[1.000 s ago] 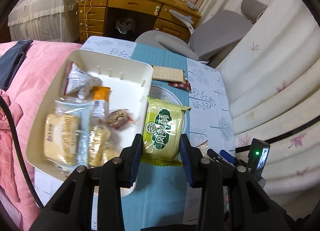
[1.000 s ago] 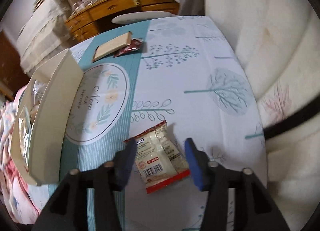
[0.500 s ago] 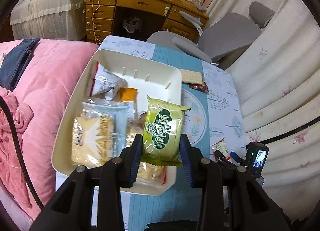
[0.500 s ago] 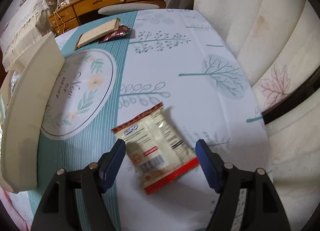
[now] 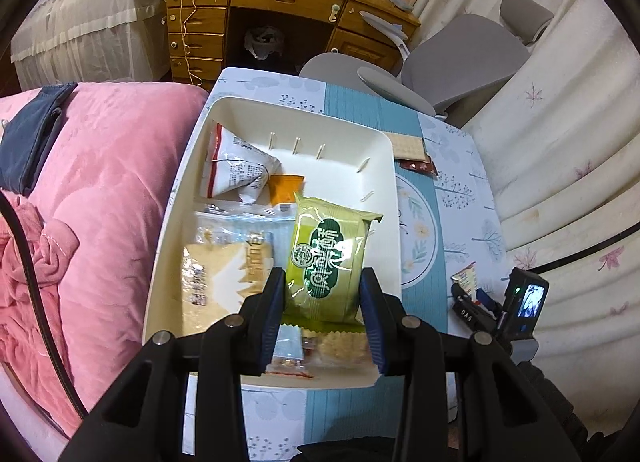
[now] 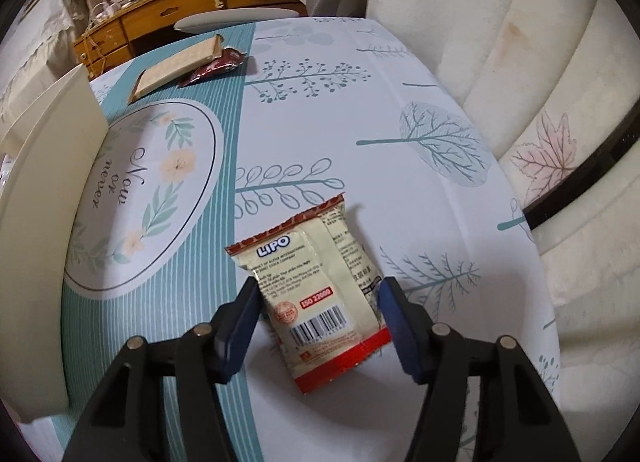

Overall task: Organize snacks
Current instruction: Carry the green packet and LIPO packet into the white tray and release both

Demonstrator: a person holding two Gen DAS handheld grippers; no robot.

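The left gripper (image 5: 323,310) has its jaws closed on the sides of a green snack packet (image 5: 328,258), holding it above the cream tray (image 5: 386,166) that sits along the bench's edge nearest the pink bed cover (image 5: 100,190). Inside the tray, a white and red pouch (image 5: 236,170) lies toward the far end with an orange packet (image 5: 286,190) just beside it; nearer, a clear bag of pale biscuits (image 5: 224,262) fills the side toward the bed, and more clear-wrapped biscuits (image 5: 340,346) lie at the near end, partly hidden under the green packet. Outside the tray, at the far part of the bench (image 6: 400,102), a flat tan cracker pack (image 6: 176,66) touches a dark red wrapper (image 6: 216,64). The right gripper (image 6: 318,314) has its jaws spread wide to either side of a cream and red LIPO packet (image 6: 320,294), which lies flat on the bench near its near edge; whether the jaws touch the packet cannot be told. The tray's outer wall (image 6: 44,222) stands well apart from it, across the round floral print.
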